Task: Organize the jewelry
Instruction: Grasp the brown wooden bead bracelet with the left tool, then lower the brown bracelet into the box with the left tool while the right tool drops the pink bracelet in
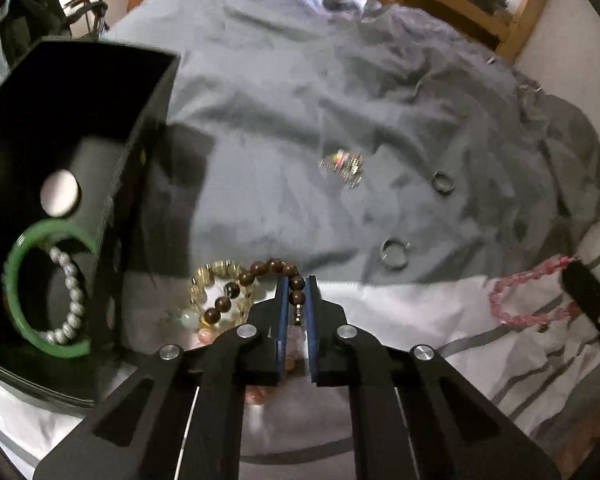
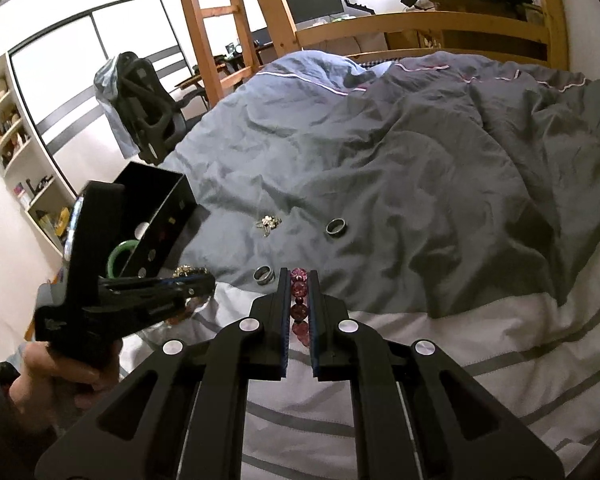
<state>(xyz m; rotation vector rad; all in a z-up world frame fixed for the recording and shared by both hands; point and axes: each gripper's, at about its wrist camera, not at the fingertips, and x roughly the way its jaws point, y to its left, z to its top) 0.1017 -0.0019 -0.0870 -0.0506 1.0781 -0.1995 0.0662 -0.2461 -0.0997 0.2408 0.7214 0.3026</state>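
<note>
My left gripper [image 1: 298,280] is shut on a brown bead bracelet [image 1: 256,274], held just right of the black box [image 1: 140,152]. A yellow bead bracelet [image 1: 216,276] lies beneath it. The box holds a green bangle [image 1: 16,280] and a grey bead bracelet [image 1: 74,300]. My right gripper [image 2: 299,276] is shut on a pink bead bracelet [image 2: 300,300], which also shows in the left wrist view [image 1: 516,296]. Two dark rings [image 1: 443,182] [image 1: 395,254] and a sparkly brooch [image 1: 342,164] lie on the grey duvet [image 1: 300,100].
The bed has a white striped sheet [image 2: 420,360] near me and a wooden frame [image 2: 420,24] behind. An office chair [image 2: 144,108] and white shelves [image 2: 12,140] stand to the left. The left gripper's body [image 2: 112,300] is close beside my right one.
</note>
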